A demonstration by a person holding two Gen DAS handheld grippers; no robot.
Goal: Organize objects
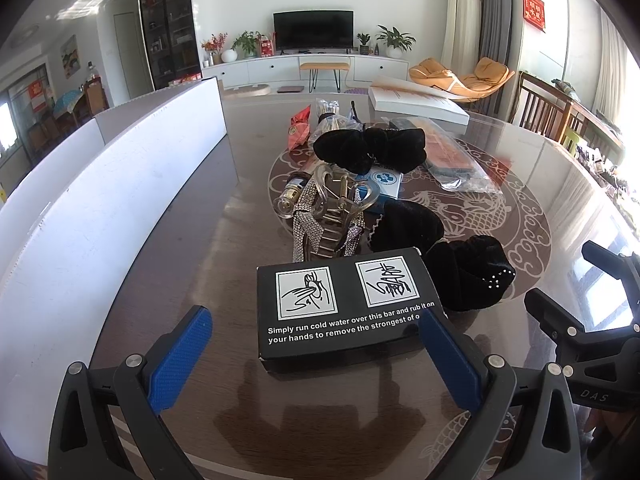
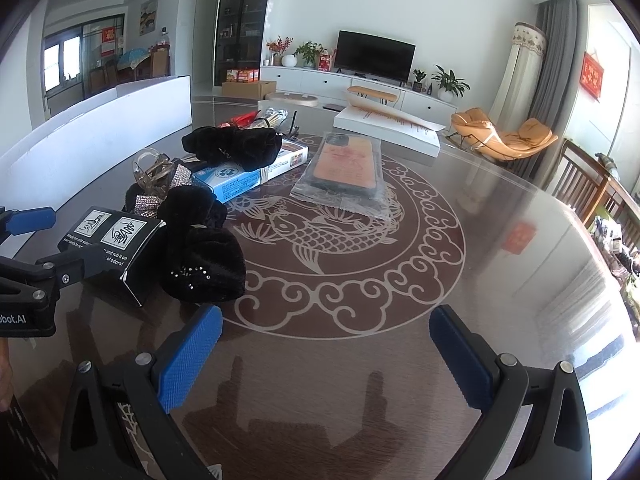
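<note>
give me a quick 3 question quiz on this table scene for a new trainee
1. True or false: the left gripper is shut on the black box.
2. What lies beside the black box on the side toward the right gripper?
A. a black velvet scrunchie
B. a mug
C. a book
3. What is the phone case wrapped in?

Key:
1. False; its blue pads stand wide apart, with the box between them.
2. A.
3. A clear plastic bag; it lies on the table, apart from the pile.
</note>
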